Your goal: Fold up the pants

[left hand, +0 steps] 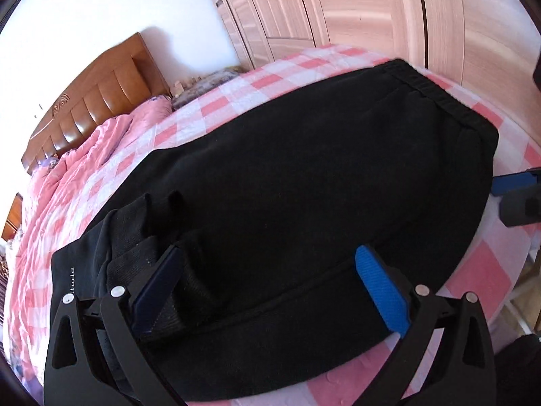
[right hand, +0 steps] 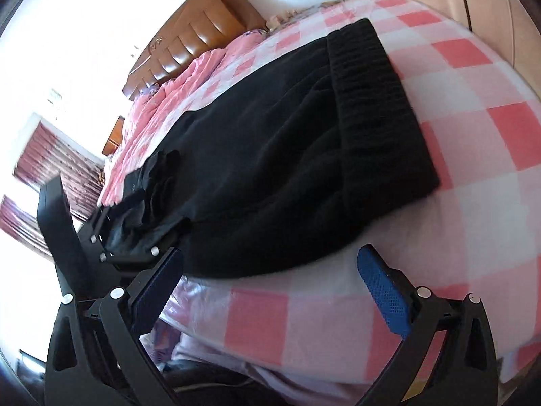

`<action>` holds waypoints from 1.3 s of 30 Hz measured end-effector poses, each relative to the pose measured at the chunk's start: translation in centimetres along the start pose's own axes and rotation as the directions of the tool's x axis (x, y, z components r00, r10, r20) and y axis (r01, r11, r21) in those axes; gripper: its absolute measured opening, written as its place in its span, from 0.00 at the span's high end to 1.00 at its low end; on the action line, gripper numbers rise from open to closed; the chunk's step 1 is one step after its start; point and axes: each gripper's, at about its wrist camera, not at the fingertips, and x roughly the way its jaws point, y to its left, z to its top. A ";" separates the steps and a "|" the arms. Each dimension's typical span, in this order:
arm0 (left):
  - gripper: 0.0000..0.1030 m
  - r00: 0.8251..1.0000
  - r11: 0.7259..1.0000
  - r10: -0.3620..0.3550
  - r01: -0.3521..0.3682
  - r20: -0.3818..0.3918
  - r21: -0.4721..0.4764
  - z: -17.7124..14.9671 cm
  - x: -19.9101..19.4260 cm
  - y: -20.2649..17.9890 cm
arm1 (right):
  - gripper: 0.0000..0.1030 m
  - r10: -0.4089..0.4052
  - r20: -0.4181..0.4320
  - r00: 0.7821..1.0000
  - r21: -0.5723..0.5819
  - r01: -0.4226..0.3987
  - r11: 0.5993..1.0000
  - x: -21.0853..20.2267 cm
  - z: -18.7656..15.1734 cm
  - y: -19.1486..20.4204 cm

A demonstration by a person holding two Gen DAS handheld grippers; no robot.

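Black pants (left hand: 304,169) lie folded on the pink checked bed; they also show in the right wrist view (right hand: 287,155), with the ribbed waistband (right hand: 372,101) at the far right. My left gripper (left hand: 270,253) is open, its blue fingers spread over the near edge of the pants beside the bunched leg cuffs (left hand: 142,237). My right gripper (right hand: 270,257) is open and empty, just in front of the pants' near edge at the bed's side. The left gripper (right hand: 132,237) shows at the cuffs in the right wrist view. The right gripper's blue finger (left hand: 514,182) shows at the right edge of the left wrist view.
The bed (left hand: 236,94) has a pink-and-white checked cover and a crumpled pink quilt (left hand: 84,155) toward a brown headboard (left hand: 101,94). Light wooden wardrobe doors (left hand: 372,6) stand behind the bed. A curtained window (right hand: 50,155) is at the left.
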 end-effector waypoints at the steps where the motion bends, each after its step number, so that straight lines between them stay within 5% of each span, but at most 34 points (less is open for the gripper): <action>1: 0.01 1.000 1.000 -0.013 0.013 -0.001 -0.009 0.1 0.2 0.2 | 0.04 0.004 -0.003 1.000 0.016 -0.004 1.000 0.2 0.2 -0.1; 10: 0.01 0.990 0.980 -0.141 0.143 0.028 -0.140 -1.3 1.3 1.9 | 0.04 0.022 0.094 0.995 0.241 -0.044 0.970 -0.5 0.3 -1.8; 16: 0.01 0.984 0.970 -0.170 0.176 0.050 -0.165 -1.8 1.3 2.4 | 0.04 -0.110 0.115 0.987 0.254 0.078 0.964 0.6 1.2 0.0; 18: 0.01 0.982 0.968 -0.181 0.187 0.052 -0.165 -1.9 1.4 2.5 | 0.18 -0.127 0.148 0.981 0.265 0.085 0.960 0.6 1.0 0.0; 20: 0.01 0.980 0.969 -0.192 0.196 0.044 -0.151 -1.9 1.4 2.5 | 0.60 -0.144 0.175 0.974 0.317 0.083 0.945 0.5 0.5 -1.1; 22: 0.01 0.972 0.962 -0.233 0.232 0.011 -0.147 -1.4 1.4 2.9 | 0.64 -0.084 0.226 0.970 0.337 0.003 0.941 0.2 -0.4 -2.4; 26: 0.02 0.971 0.955 -0.239 0.235 0.001 -0.180 2.1 0.2 5.5 | 0.67 -0.071 0.319 0.945 0.255 -0.013 0.967 -0.3 -1.6 -2.3; 29: 0.02 0.933 0.925 -0.357 0.346 -0.049 -0.155 8.9 -0.7 5.2 | 0.67 -0.079 0.371 0.925 0.213 -0.002 0.977 -0.5 -2.1 -1.8; 33: 0.02 0.879 0.898 -0.439 0.439 -0.185 -0.044 16.1 0.1 -0.9 | 0.68 -0.159 0.435 0.886 0.114 0.121 0.986 -0.9 -2.4 0.2; 39: 0.02 0.804 0.871 -0.321 0.459 -0.500 0.179 20.8 4.7 -13.9 | 0.68 -0.245 0.471 0.847 0.044 0.256 0.966 -0.5 -2.6 1.8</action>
